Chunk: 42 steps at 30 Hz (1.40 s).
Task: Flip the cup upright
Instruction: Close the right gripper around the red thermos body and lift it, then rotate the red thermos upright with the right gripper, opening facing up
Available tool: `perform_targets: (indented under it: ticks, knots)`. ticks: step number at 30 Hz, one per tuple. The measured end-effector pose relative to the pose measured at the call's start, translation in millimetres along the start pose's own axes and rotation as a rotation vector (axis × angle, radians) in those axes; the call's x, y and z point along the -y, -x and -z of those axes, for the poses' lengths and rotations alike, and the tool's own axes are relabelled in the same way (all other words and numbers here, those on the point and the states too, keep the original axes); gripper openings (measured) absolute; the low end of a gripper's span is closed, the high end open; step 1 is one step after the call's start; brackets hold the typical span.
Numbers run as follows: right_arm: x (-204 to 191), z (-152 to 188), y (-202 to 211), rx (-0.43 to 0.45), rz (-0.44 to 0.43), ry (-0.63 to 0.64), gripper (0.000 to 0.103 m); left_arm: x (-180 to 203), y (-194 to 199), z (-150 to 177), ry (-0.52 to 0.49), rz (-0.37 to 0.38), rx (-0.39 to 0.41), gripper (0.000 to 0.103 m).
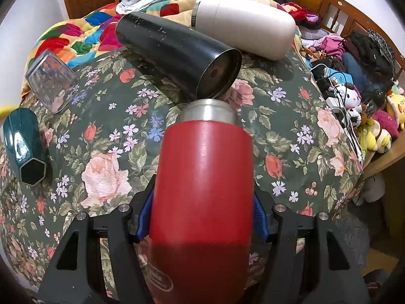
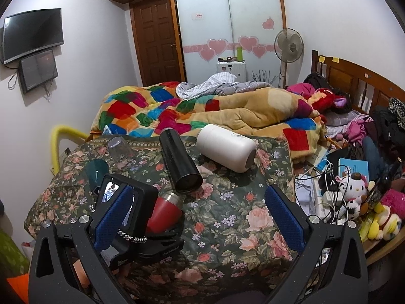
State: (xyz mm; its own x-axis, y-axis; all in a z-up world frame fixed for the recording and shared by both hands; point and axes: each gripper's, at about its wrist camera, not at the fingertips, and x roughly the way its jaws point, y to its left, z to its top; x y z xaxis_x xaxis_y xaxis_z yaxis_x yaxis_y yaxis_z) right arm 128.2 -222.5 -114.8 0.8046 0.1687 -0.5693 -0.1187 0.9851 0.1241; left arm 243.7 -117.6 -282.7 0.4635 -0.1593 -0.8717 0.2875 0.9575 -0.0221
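Because the red cup lies between the blue pads of the left claw, which is closed on its body below the steel rim, the grip looks chosen to leave the mouth end free for swinging it up onto its base. From the right wrist view the same cup is tilted, its steel mouth pointing up and away toward the black tumbler, so I judge the turn to be only partly made; whether its base touches the floral cloth of the worktop cannot be told. The left claw comes in low and nearly level with the worktop, its fingers lying along the cup's sides, which suits a wrist roll more than a lift. The right claw is spread wide with nothing between its pads, held back and above the cloth, apparently in reserve. The other vessels lie on their sides: the black tumbler just beyond the red cup's rim, the white flask behind it near the quilt, the clear glass and the green hexagonal cup off to the left. The tumbler's open mouth sits close to the red rim, so the swing upward may need care not to knock it.
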Motion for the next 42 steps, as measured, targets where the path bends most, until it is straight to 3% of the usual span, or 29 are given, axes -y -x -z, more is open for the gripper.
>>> perform_targets:
  ticks: [5, 9, 11, 14, 19, 25, 30, 36, 42]
  knots:
    - [-1, -4, 1, -0.006, 0.007, -0.004, 0.103, 4, 25, -3, -0.037, 0.013, 0.042, 0.069]
    - [-3, -8, 8, 0.007, 0.013, -0.006, 0.103, -5, 66, -1, -0.027, 0.013, 0.128, 0.069]
    - [-5, -11, 14, 0.024, 0.018, -0.006, 0.103, -16, 88, 1, -0.005, 0.007, 0.177, 0.075]
    - [-9, -16, 17, 0.039, 0.022, 0.001, 0.103, -37, 123, 6, 0.027, -0.031, 0.259, 0.083]
    - [-22, -17, 4, 0.008, 0.014, 0.021, 0.103, -72, 161, 24, 0.085, -0.098, 0.337, 0.084]
    - [-39, -5, -41, -0.116, -0.009, 0.007, 0.103, -106, 170, 50, 0.149, -0.150, 0.342, 0.084]
    - [-46, 13, -96, -0.288, -0.025, -0.037, 0.102, -121, 162, 70, 0.180, -0.163, 0.319, 0.084]
    - [-44, 35, -148, -0.478, -0.053, -0.114, 0.084, -127, 151, 79, 0.193, -0.150, 0.303, 0.084]
    - [-43, 51, -173, -0.604, -0.127, -0.195, 0.073, -125, 139, 80, 0.230, -0.089, 0.277, 0.084]
